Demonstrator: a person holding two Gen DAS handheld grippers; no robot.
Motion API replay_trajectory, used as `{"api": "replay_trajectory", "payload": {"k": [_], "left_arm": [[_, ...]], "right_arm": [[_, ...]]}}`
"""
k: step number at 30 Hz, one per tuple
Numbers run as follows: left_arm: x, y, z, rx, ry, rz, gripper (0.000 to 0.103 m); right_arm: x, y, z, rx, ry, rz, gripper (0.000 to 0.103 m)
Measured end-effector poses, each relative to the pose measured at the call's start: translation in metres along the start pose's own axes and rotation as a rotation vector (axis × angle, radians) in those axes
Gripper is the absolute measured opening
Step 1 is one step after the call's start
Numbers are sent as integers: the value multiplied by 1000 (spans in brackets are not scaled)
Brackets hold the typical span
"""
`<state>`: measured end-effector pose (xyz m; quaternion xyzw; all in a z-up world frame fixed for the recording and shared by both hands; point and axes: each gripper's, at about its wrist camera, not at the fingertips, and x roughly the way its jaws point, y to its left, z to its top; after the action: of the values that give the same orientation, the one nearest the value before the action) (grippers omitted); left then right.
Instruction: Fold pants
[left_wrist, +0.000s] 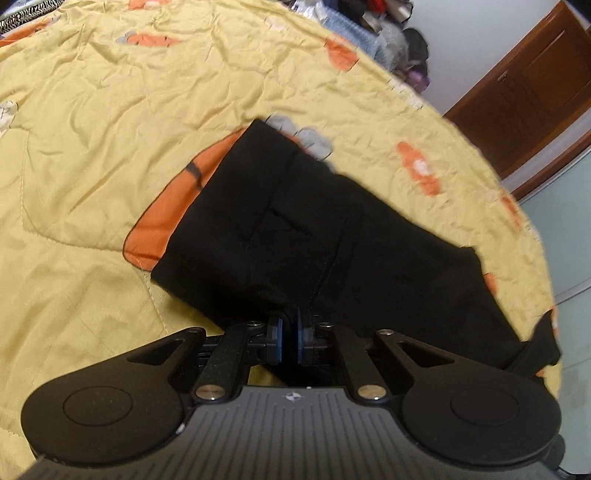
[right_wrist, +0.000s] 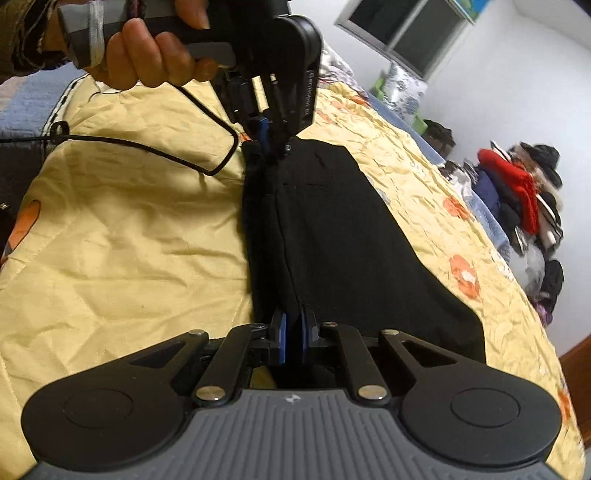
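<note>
Jaws of the right gripper pinched together on the near edge of the black fabric pants, blue pads nearly touching with cloth between them. Jaws of the left gripper stand slightly apart with a narrow gap; black cloth sits at the tips, but whether the pads press it cannot be told. In the right wrist view the left gripper sits at the far end of the same raised fold, held by a hand with a thin black cable looping below. Pants lie folded lengthwise on the wrinkled yellow quilt with orange patches covering the bed. Pile of mixed clothes by the white wall. Brown wooden door beyond the bed.
</note>
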<state>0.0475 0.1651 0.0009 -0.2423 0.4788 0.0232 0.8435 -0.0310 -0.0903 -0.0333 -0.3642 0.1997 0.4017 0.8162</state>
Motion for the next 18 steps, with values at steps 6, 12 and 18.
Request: {"api": "replay_trajectory", "payload": {"k": [6,12,18], "left_arm": [[-26,4,1,-2,-33,49,35],[-74,-38,-5,190,-203,82,55],[-27,-132,-22,486,-56,-231,73]], "right_arm": [[-27,-3,-5,49,-38,-71,18],[-75,-61,-72,436,85,-173,39],[-111,-100,-133,809,70,-197,43]]}}
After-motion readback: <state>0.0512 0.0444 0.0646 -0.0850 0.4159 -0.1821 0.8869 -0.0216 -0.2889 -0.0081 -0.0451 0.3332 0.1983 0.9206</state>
